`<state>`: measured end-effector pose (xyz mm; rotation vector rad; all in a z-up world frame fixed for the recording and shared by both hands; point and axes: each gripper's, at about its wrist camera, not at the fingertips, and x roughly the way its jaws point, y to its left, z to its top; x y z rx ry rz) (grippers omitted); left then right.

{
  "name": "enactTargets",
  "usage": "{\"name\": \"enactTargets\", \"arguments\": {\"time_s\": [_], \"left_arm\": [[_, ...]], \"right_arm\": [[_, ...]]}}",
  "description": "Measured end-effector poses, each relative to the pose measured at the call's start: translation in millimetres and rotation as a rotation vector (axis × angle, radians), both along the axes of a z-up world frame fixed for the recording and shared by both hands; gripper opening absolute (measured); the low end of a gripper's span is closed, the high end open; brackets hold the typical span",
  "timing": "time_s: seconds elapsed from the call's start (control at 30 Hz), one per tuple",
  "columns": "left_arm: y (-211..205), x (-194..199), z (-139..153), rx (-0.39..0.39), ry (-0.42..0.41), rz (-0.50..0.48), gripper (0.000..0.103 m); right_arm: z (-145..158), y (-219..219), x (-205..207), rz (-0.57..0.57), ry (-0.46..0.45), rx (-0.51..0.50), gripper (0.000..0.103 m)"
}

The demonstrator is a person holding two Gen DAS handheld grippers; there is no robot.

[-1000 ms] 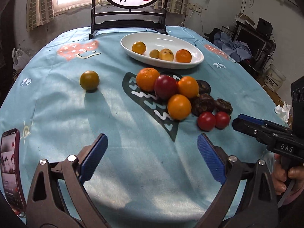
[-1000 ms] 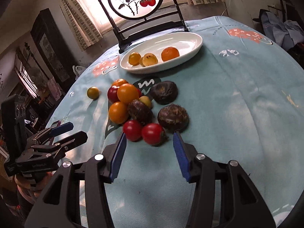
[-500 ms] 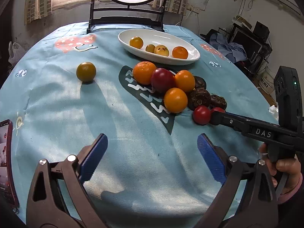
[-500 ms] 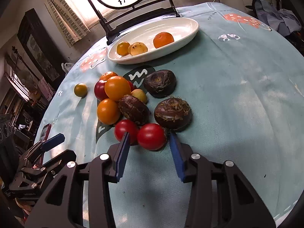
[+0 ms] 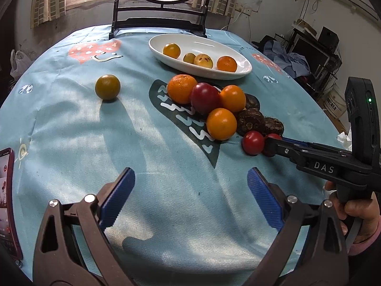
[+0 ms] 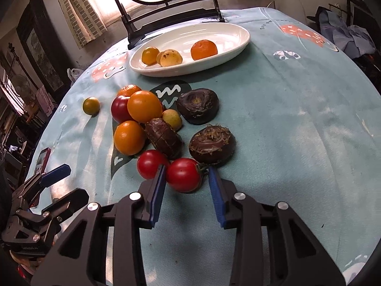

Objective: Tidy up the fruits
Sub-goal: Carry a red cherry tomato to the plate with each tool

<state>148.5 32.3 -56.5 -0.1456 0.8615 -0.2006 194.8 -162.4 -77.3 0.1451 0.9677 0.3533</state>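
Two red tomatoes touch on the table as the spread right gripper (image 6: 187, 178) straddles the nearer tomato (image 6: 183, 174), its left pad wedged beside the neighbour (image 6: 150, 163), which closing could shove or pinch.

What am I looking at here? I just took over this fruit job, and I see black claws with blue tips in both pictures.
There is no robot arm: a person holds a two-finger claw in each hand, with a camera on each looking along the fingers. The left claw hangs open over the blue tablecloth, holding nothing. The right claw is open around the nearer red cherry tomato; a second red tomato sits just outside its left finger. Behind lie oranges, a dark red plum and brown water chestnuts. A lone greenish round fruit sits apart. The white oval dish already holds four fruits.
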Motion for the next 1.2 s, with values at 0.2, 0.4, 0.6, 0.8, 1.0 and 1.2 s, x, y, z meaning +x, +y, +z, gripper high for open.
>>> {"name": "enactTargets", "arguments": {"time_s": [0.2, 0.4, 0.6, 0.8, 1.0, 1.2], "left_arm": [[5.0, 1.3, -2.3, -0.015, 0.01, 0.014, 0.097], [5.0, 2.9, -3.6, -0.012, 0.016, 0.022, 0.097], [-33.1, 6.5, 3.5, 0.053, -0.025, -0.085, 0.083], [-79.2, 30.0, -0.1, 0.084, 0.01, -0.204, 0.047], [-98.5, 53.8, -9.6, 0.107, 0.06, -0.215, 0.039], [-102.3, 58.9, -12.3, 0.143, 0.063, -0.209, 0.035]], "right_arm": [[-0.9, -7.6, -9.6, 0.011, -0.01, 0.046, 0.031], [7.9, -31.3, -37.0, 0.009, -0.091, 0.082, 0.031], [2.2, -48.6, -36.1, -0.033, -0.085, 0.106, 0.031], [0.3, -52.3, -36.4, -0.031, -0.079, 0.124, 0.031], [-1.0, -56.0, -35.5, -0.024, -0.071, 0.156, 0.031], [-2.1, -59.0, -34.1, -0.016, -0.066, 0.19, 0.031]]}}
